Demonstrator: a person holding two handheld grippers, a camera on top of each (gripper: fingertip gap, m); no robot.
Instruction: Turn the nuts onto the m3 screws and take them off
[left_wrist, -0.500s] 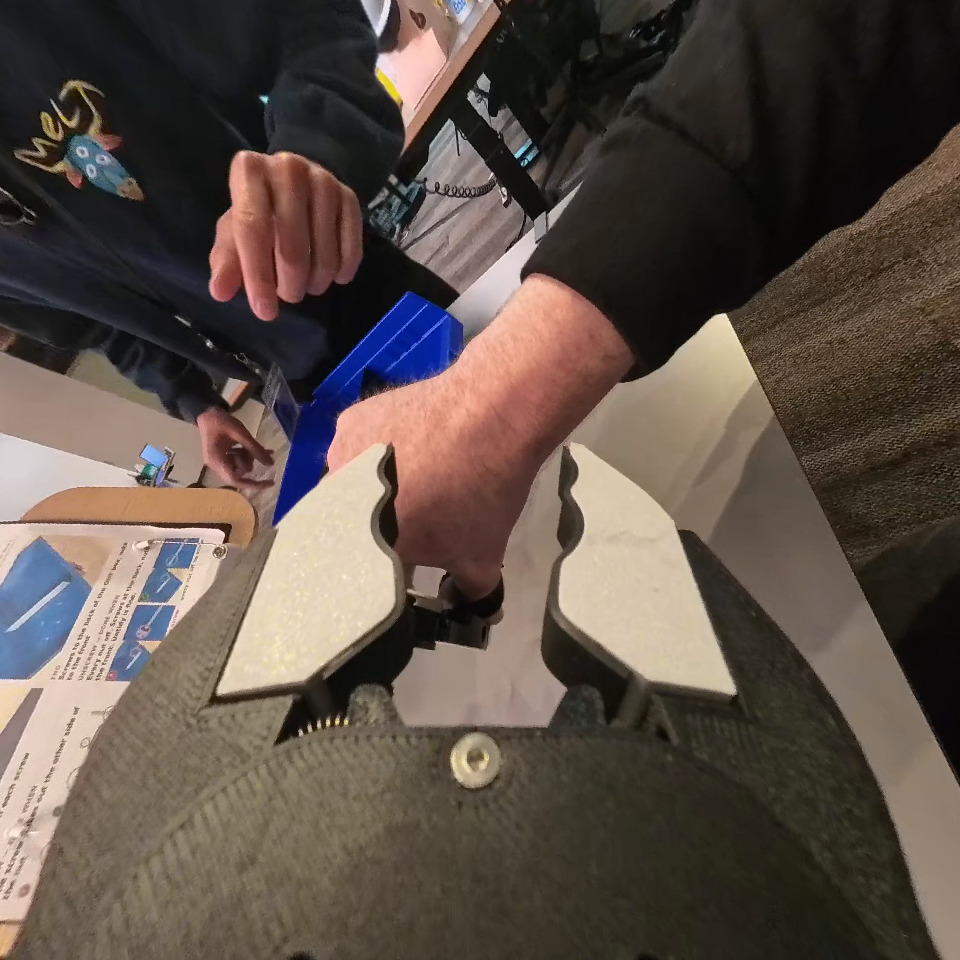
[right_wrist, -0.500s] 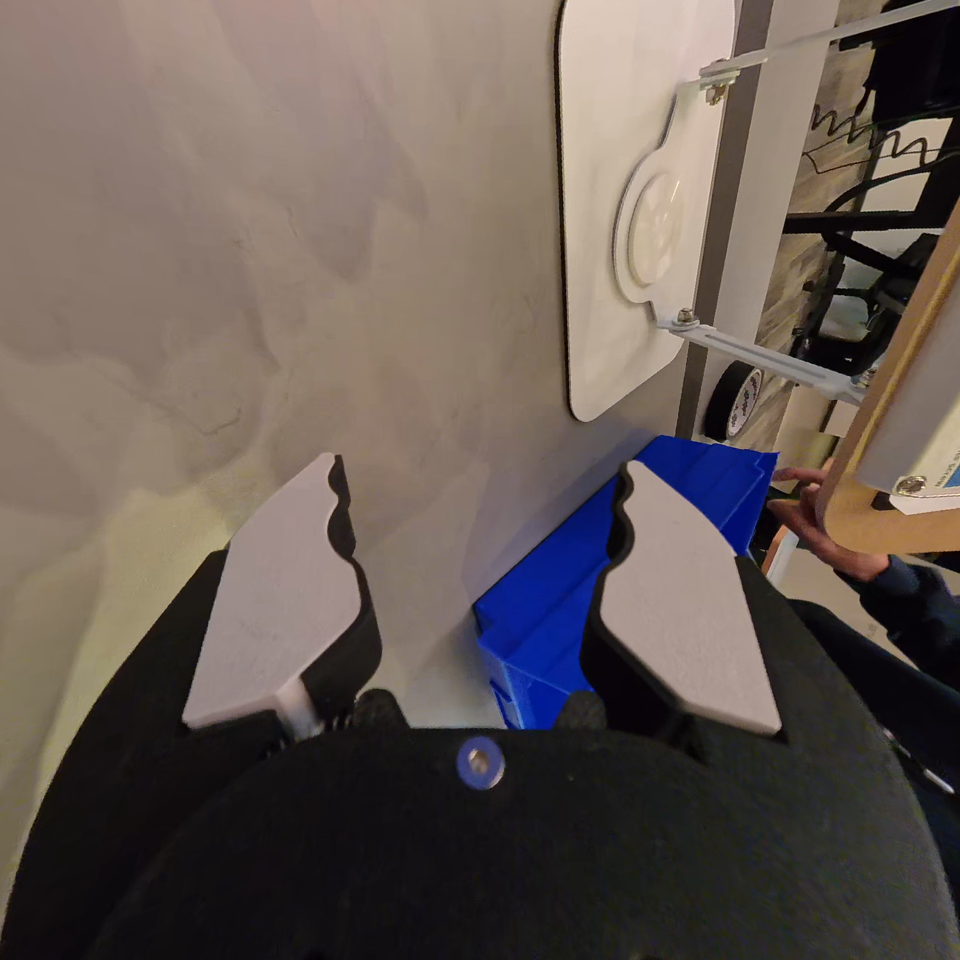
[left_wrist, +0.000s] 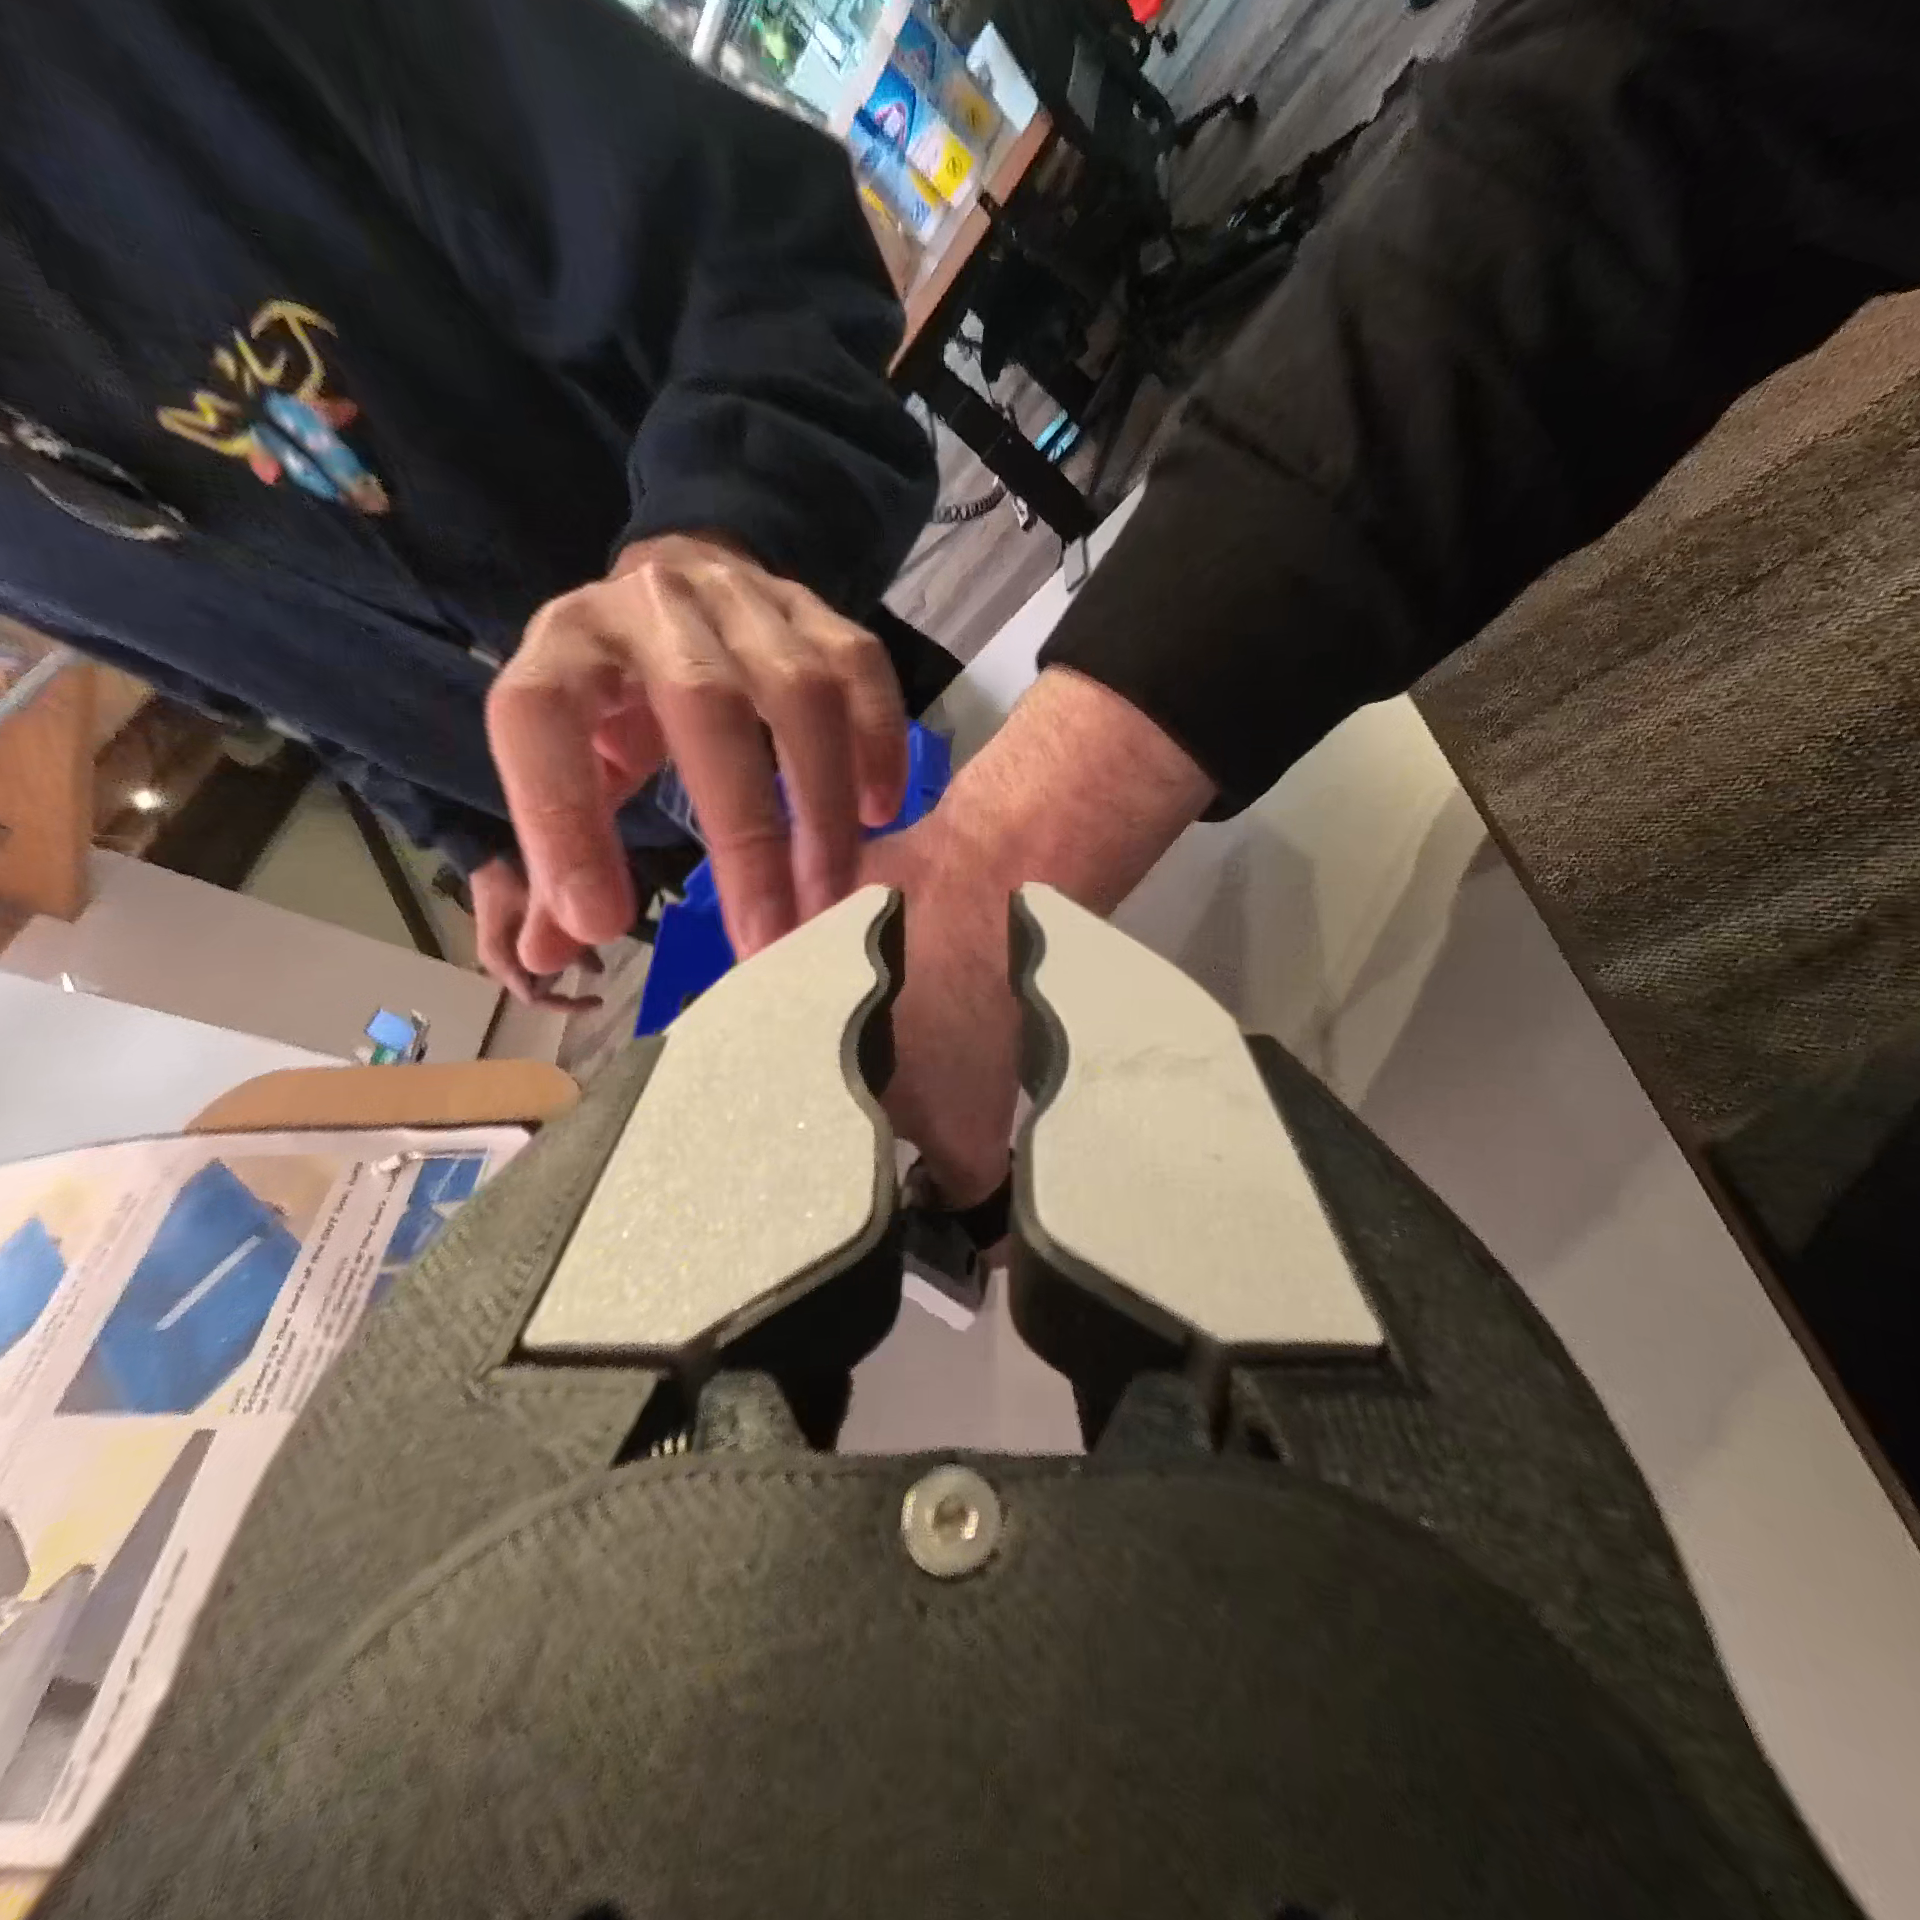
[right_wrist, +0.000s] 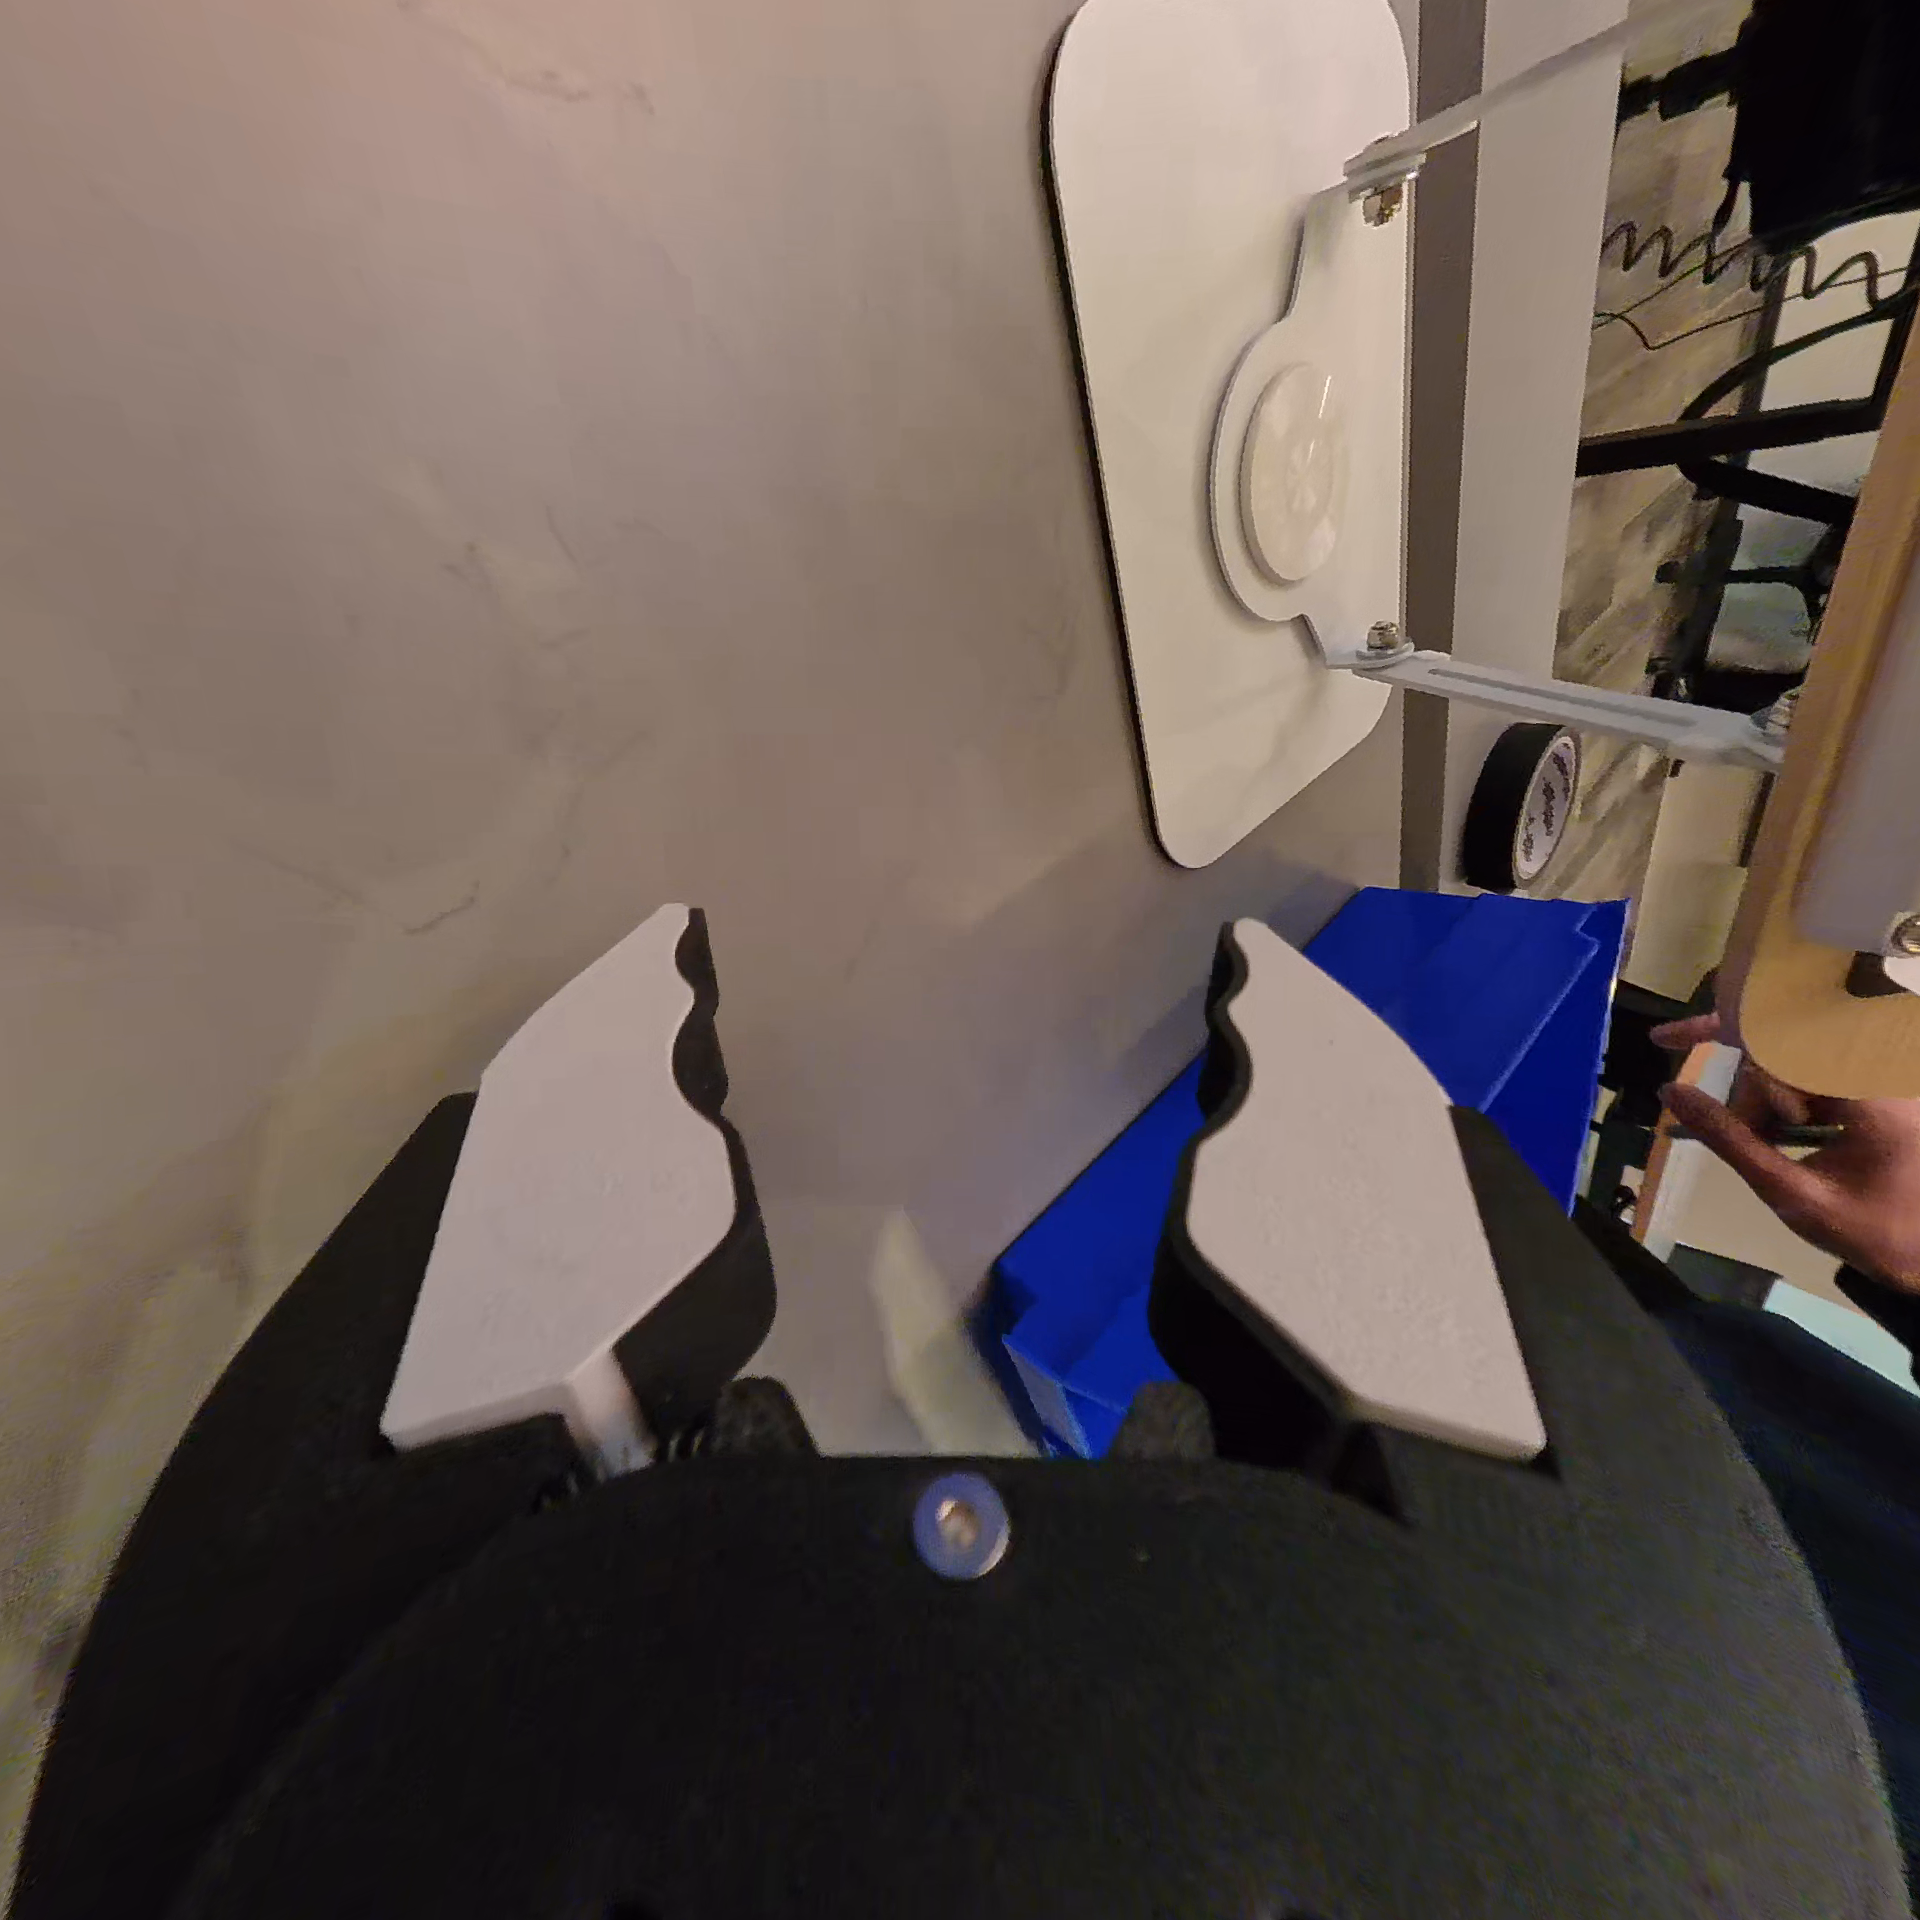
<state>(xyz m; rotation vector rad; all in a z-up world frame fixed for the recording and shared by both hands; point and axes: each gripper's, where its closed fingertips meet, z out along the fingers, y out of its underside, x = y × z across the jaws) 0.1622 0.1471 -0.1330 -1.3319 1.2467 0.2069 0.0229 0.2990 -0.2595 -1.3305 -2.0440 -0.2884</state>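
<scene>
No screws or nuts show in either view. My left gripper (left_wrist: 956, 914) is empty, its jaws a narrow gap apart above the white table (left_wrist: 1507, 1143). Just beyond its tips is a hand in a black sleeve (left_wrist: 966, 1039) that grips a small black part. Another person's hand (left_wrist: 675, 748) hangs over my left finger. My right gripper (right_wrist: 961, 935) is wide open and empty over the pale tabletop (right_wrist: 520, 520). A blue bin (right_wrist: 1455, 1039) lies behind its right finger and also shows in the left wrist view (left_wrist: 686, 956). A blurred white piece (right_wrist: 925, 1340) lies between the finger bases.
A printed instruction sheet (left_wrist: 156, 1299) on a wooden board (left_wrist: 395, 1091) lies at the left. A white plate with a round disc (right_wrist: 1195, 416) sits on the table, a black tape roll (right_wrist: 1527, 821) past it. A person's hand (right_wrist: 1818, 1164) is by a wooden board (right_wrist: 1818, 831). The tips of one gripper are about 25 cm away from the tips of the other.
My left gripper's jaws have narrowed. The other person's hand has come down close to my left finger. The right view has shifted a little, and the white piece now shows.
</scene>
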